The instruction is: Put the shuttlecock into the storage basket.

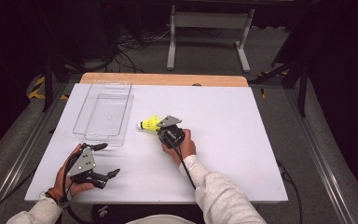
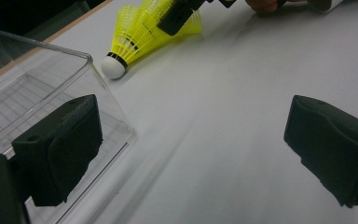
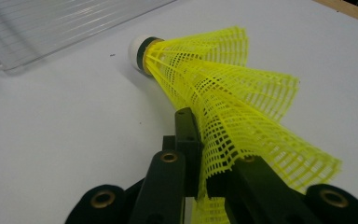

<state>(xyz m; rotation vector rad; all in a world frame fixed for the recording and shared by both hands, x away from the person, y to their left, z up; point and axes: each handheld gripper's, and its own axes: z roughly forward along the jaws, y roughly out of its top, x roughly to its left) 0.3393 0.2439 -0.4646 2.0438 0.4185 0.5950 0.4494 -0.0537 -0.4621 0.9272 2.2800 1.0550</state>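
A yellow plastic shuttlecock with a white cork tip lies on its side on the white table, tip pointing left toward the clear tray. My right gripper is shut on the rim of its mesh skirt, the jaws pinching the netting. The shuttlecock is also seen from the left gripper view, with the right gripper's jaw on its skirt. My left gripper rests near the table's front left, held in a hand, open with nothing between its fingers.
A clear plastic tray stands at the back left of the white table; its corner is close to my left gripper. A wooden strip runs along the far edge. Cables and a frame stand on the floor beyond.
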